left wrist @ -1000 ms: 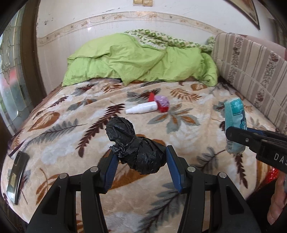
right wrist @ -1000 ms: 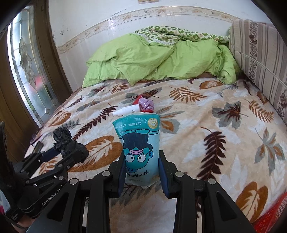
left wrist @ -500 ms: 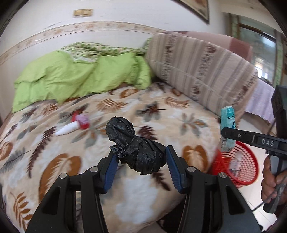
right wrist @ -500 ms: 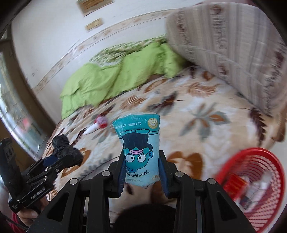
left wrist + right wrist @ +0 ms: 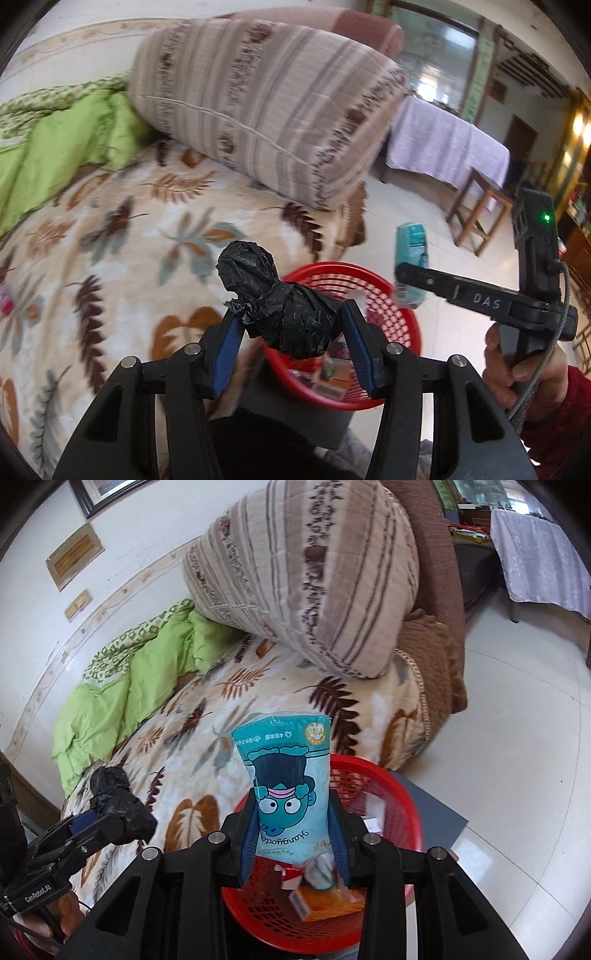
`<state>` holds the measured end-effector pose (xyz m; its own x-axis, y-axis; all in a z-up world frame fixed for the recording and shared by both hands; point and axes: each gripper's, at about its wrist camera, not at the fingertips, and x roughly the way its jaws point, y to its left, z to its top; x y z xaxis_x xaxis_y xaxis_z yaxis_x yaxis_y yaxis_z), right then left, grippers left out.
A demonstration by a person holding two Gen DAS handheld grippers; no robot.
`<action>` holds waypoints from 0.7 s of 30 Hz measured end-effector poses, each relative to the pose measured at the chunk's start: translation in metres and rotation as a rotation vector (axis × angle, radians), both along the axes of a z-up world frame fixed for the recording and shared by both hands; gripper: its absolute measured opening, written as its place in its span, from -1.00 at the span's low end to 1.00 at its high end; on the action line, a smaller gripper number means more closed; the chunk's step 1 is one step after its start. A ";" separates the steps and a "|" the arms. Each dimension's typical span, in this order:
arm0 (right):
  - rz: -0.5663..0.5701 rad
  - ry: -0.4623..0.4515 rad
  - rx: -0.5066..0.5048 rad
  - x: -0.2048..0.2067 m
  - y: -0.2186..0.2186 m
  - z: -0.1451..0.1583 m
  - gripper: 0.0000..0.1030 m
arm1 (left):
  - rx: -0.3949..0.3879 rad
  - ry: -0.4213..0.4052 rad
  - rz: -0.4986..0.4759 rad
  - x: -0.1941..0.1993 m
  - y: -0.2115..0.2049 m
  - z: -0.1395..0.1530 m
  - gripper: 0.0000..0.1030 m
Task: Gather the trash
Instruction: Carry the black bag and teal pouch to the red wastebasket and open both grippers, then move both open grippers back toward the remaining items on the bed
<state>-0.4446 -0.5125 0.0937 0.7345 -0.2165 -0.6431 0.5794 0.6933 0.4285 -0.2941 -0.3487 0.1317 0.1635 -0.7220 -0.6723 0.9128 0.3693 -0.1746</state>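
Observation:
My left gripper (image 5: 291, 334) is shut on a crumpled black plastic bag (image 5: 280, 306), held at the bed's edge just above the near rim of a red mesh basket (image 5: 400, 317). My right gripper (image 5: 293, 834) is shut on a teal cartoon snack packet (image 5: 286, 786), held upright over the same red basket (image 5: 395, 786), which holds several scraps of packaging. The right gripper with the packet (image 5: 410, 254) shows at the right of the left wrist view. The left gripper with the black bag (image 5: 118, 805) shows at the lower left of the right wrist view.
The basket stands on a white tiled floor (image 5: 517, 738) beside the leaf-patterned bed (image 5: 122, 266). A big striped cushion (image 5: 258, 107) and green quilt (image 5: 122, 686) lie on the bed. A cloth-covered table (image 5: 450, 144) and wooden stool (image 5: 480, 210) stand beyond.
Both grippers have swung right from over the bed to the red basket at the bed's side, still holding the black bag and the teal packet.

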 end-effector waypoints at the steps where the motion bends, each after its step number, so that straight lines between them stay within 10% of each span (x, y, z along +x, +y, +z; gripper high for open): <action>1: -0.005 0.000 0.006 -0.002 -0.003 -0.002 -0.13 | 0.010 0.005 -0.015 -0.003 -0.007 -0.001 0.15; 11: 0.016 -0.022 -0.001 0.014 -0.002 0.005 0.04 | 0.001 0.016 0.076 0.019 0.015 0.000 0.34; 21: 0.310 -0.043 -0.041 0.116 0.076 0.025 0.04 | -0.013 0.021 0.374 0.101 0.131 -0.005 0.35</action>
<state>-0.3288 -0.4369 0.1187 0.7957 -0.0031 -0.6057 0.3202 0.8510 0.4162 -0.1929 -0.2182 0.1269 0.4033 -0.6237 -0.6696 0.7115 0.6738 -0.1991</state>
